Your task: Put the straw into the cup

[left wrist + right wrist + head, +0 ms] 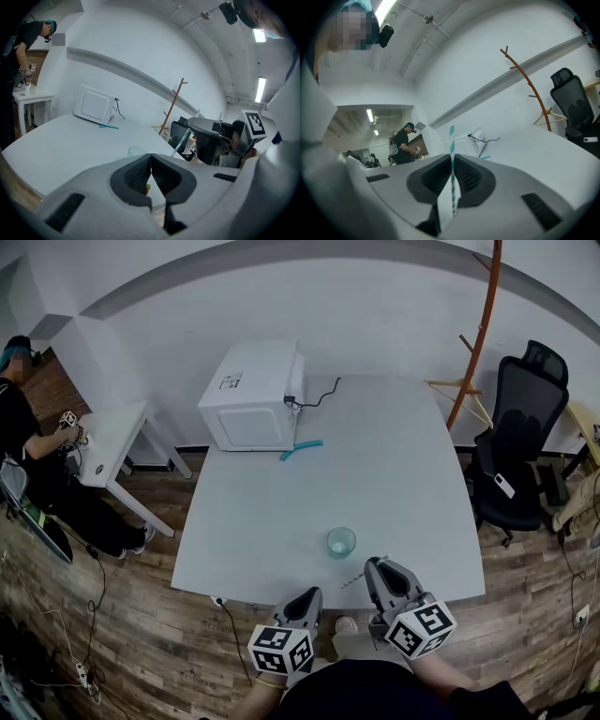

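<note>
A clear, teal-tinted cup stands upright on the white table near its front edge. My right gripper hovers just to the right of and in front of the cup, shut on a teal-and-white striped straw. In the right gripper view the straw stands upright, pinched between the dark pads of the right gripper. My left gripper is at the table's front edge, below the cup. Its jaws meet with nothing between them. From there the cup and the straw show just ahead.
A white box-shaped appliance with a black cable sits at the table's back left, a teal object lying beside it. A black office chair and a wooden coat rack stand to the right. A person works at a small white desk on the left.
</note>
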Action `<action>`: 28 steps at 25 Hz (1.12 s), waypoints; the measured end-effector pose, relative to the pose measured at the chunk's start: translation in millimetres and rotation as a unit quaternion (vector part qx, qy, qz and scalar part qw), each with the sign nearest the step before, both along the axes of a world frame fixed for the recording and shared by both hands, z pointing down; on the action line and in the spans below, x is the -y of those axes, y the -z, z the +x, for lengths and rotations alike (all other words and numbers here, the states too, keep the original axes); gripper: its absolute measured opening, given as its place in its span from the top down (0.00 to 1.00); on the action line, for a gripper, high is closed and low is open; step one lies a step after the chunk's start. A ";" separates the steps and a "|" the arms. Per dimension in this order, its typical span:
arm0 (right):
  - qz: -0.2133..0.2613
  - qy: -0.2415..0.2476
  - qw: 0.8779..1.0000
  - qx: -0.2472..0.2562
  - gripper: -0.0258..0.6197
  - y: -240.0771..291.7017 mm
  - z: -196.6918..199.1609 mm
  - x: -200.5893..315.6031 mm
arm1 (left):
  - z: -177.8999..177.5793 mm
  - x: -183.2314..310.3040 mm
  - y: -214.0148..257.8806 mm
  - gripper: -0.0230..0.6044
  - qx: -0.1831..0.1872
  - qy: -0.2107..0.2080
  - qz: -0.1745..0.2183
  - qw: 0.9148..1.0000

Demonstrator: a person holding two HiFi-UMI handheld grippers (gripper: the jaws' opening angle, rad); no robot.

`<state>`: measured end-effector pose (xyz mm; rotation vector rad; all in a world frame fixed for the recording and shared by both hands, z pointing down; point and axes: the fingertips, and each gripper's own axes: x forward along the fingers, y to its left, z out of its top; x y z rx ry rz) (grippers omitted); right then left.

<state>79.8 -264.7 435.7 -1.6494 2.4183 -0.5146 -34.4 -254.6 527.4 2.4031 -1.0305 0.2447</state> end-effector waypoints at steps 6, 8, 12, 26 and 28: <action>-0.002 0.015 1.000 -0.001 0.90 -3.0 6.0 25.6 | 6.1 20.9 -2.1 0.93 0.000 0.016 -0.001 1.000; -0.003 0.020 1.000 -0.004 0.90 -4.5 6.9 33.6 | 7.6 26.8 -3.9 0.93 -0.002 0.023 -0.002 1.000; -0.004 0.033 0.999 -0.008 0.90 -6.8 8.5 48.1 | 11.1 36.7 -6.5 0.93 -0.005 0.035 -0.004 0.999; -0.010 0.070 0.997 -0.014 0.90 -20.7 14.3 89.2 | 14.7 64.1 -17.0 0.93 -0.002 0.078 -0.010 0.997; -0.012 0.074 0.997 -0.013 0.90 -22.8 15.1 94.3 | 15.6 67.5 -19.0 0.93 -0.001 0.081 -0.012 0.997</action>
